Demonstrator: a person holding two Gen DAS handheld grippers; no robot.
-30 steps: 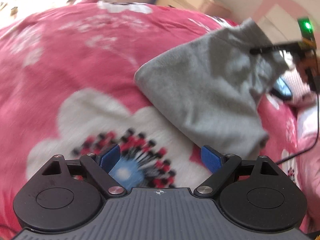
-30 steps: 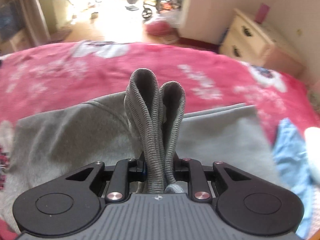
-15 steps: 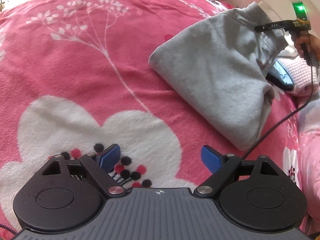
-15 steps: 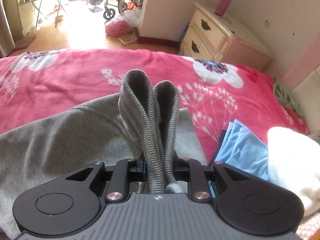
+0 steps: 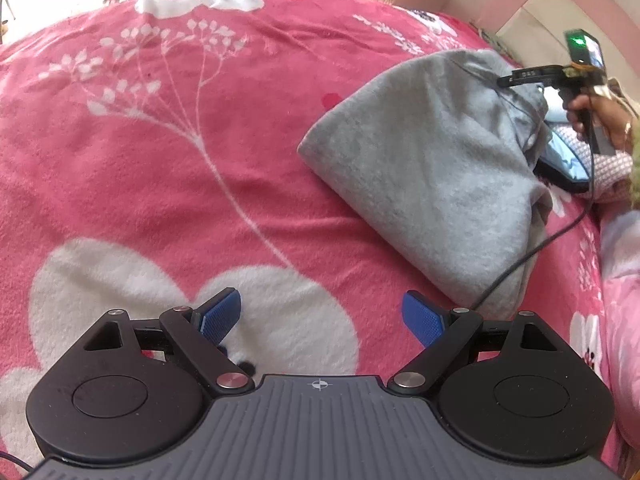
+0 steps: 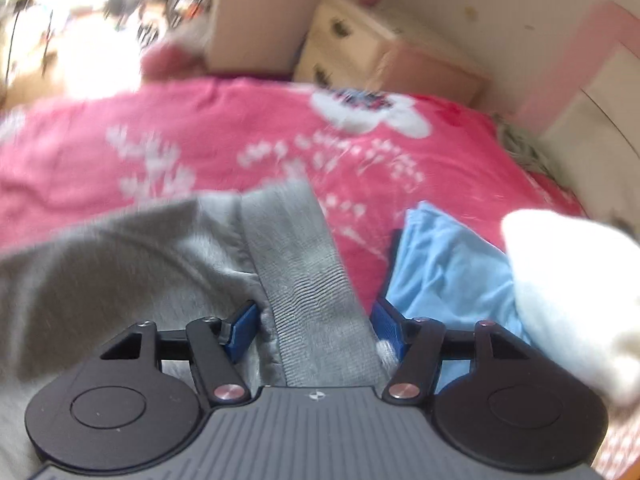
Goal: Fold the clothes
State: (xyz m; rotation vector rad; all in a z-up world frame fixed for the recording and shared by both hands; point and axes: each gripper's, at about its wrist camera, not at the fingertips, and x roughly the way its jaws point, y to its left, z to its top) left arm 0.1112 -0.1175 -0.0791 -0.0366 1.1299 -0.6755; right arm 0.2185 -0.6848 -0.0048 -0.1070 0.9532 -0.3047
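Grey garment (image 6: 304,280) | ribbed hem between parted right tool (image 6: 314,328) fingers

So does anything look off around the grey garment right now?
Yes. A black cable trails across the grey garment's near edge, where it could snag a fold. The ribbed hem lies loose between the open right gripper's fingers, and the end by the blue cloth looks bunched.

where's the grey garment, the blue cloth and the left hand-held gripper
grey garment (image 5: 424,168), left wrist view, on its flat folded upper face
blue cloth (image 6: 448,264), right wrist view, on its rumpled middle
left hand-held gripper (image 5: 322,318), left wrist view, midway between its open blue fingertips
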